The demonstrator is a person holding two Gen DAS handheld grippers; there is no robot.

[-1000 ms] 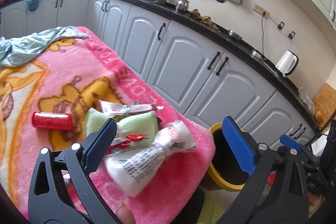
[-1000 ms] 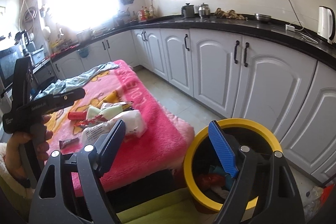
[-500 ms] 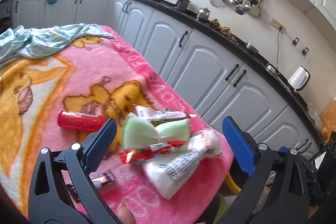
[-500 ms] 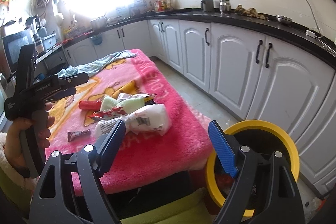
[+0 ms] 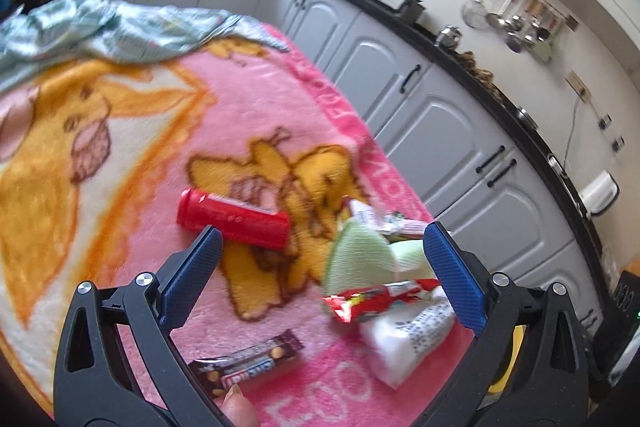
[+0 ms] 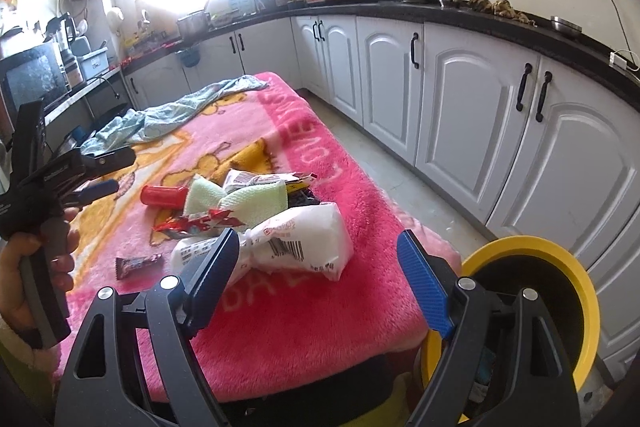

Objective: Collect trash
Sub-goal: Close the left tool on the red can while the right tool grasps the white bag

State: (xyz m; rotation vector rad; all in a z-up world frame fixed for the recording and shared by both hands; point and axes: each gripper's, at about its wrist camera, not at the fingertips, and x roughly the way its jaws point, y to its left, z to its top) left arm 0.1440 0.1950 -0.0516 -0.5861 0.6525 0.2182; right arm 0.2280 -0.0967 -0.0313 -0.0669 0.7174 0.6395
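Observation:
Trash lies on a table covered by a pink blanket (image 6: pixel 320 307): a red tube (image 5: pixel 234 219) (image 6: pixel 164 195), a pale green cloth (image 5: pixel 360 259) (image 6: pixel 236 199), a red wrapper (image 5: pixel 376 299) (image 6: pixel 192 223), a white plastic bag (image 5: pixel 404 339) (image 6: pixel 296 239) and a brown snack bar (image 5: pixel 248 359) (image 6: pixel 138 263). My left gripper (image 5: pixel 320 275) hovers open over the pile, nothing between its blue pads. My right gripper (image 6: pixel 320 275) stands open and empty at the table's near edge, just short of the white bag. A yellow-rimmed bin (image 6: pixel 560 267) stands on the floor to the right.
A crumpled teal cloth (image 5: pixel 112 31) (image 6: pixel 172 111) lies at the table's far end. White cabinets (image 6: pixel 460 107) under a black counter run along the right, with a strip of floor between them and the table. A hand (image 6: pixel 40 267) holds the left gripper's handle.
Both grippers have swung left from the bin toward the table. The left one has come closer over the trash and rolled. The bin has slid to the right edge of the right view.

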